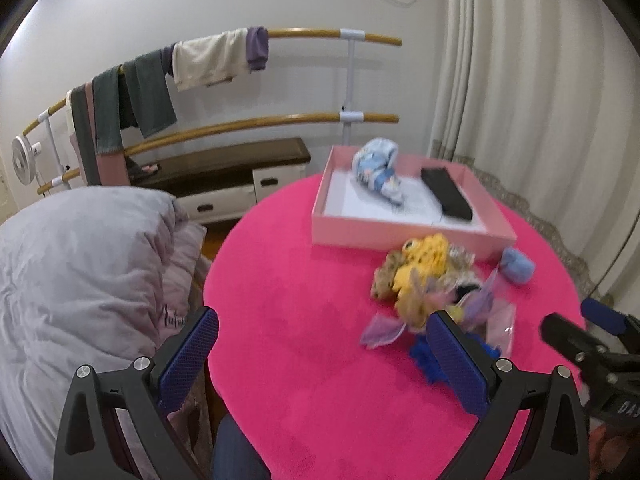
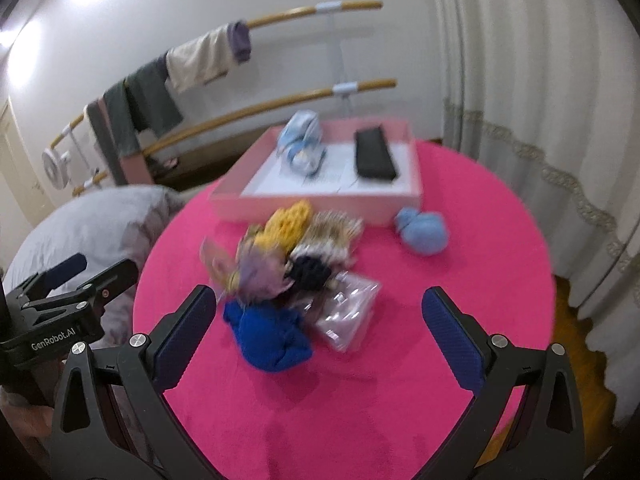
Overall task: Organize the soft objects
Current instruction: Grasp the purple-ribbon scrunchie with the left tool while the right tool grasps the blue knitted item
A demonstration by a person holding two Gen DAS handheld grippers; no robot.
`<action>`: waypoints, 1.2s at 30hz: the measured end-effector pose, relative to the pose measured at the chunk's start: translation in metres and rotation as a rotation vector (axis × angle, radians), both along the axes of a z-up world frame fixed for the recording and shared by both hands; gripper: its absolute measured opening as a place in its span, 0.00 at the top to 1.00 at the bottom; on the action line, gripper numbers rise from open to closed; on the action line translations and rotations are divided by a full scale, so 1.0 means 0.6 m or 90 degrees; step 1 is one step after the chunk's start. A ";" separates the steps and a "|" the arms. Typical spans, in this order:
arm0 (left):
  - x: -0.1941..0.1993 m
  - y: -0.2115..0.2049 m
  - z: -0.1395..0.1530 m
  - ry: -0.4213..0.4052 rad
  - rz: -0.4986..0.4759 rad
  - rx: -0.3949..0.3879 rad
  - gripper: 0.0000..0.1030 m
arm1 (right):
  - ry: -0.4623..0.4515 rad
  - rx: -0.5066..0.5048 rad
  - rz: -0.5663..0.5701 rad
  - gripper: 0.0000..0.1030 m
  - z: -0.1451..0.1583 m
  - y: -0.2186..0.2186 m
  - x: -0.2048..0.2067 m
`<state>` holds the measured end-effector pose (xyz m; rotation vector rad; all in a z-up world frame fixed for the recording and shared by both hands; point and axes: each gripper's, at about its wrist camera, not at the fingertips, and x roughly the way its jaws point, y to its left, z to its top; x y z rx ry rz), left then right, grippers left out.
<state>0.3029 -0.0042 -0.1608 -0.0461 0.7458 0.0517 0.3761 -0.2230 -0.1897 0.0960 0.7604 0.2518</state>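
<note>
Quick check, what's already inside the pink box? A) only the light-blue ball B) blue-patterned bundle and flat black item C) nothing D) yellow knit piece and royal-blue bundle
B: the pink box holds a blue-patterned bundle and a flat black item; the yellow knit piece, royal-blue bundle and light-blue ball lie outside it on the pink table.
</note>
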 end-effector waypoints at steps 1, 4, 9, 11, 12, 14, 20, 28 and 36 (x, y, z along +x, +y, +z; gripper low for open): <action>0.005 0.001 -0.007 0.007 0.001 -0.001 0.00 | 0.007 -0.001 0.007 0.00 -0.007 0.007 0.004; 0.021 0.005 -0.027 0.030 0.006 -0.006 0.00 | 0.034 0.001 0.033 0.00 -0.032 0.024 0.017; 0.042 0.020 -0.059 0.057 0.013 -0.009 0.00 | 0.070 0.000 0.085 0.18 -0.066 0.058 0.033; 0.051 0.025 -0.067 0.064 0.021 -0.004 0.00 | 0.081 0.004 0.098 0.26 -0.078 0.066 0.039; 0.055 0.028 -0.071 0.069 0.024 -0.005 0.00 | 0.089 0.006 0.107 0.31 -0.087 0.070 0.044; 0.063 0.032 -0.079 0.075 0.024 -0.013 0.00 | 0.107 -0.006 0.117 0.35 -0.102 0.079 0.053; 0.078 0.022 -0.091 0.079 0.012 -0.012 0.00 | 0.106 0.000 0.146 0.70 -0.113 0.071 0.053; 0.095 -0.016 -0.099 0.084 -0.037 -0.032 0.00 | 0.098 -0.001 0.141 0.71 -0.089 0.037 0.038; 0.104 -0.054 -0.107 0.095 -0.096 -0.050 0.00 | 0.122 0.001 0.119 0.71 -0.103 0.004 0.024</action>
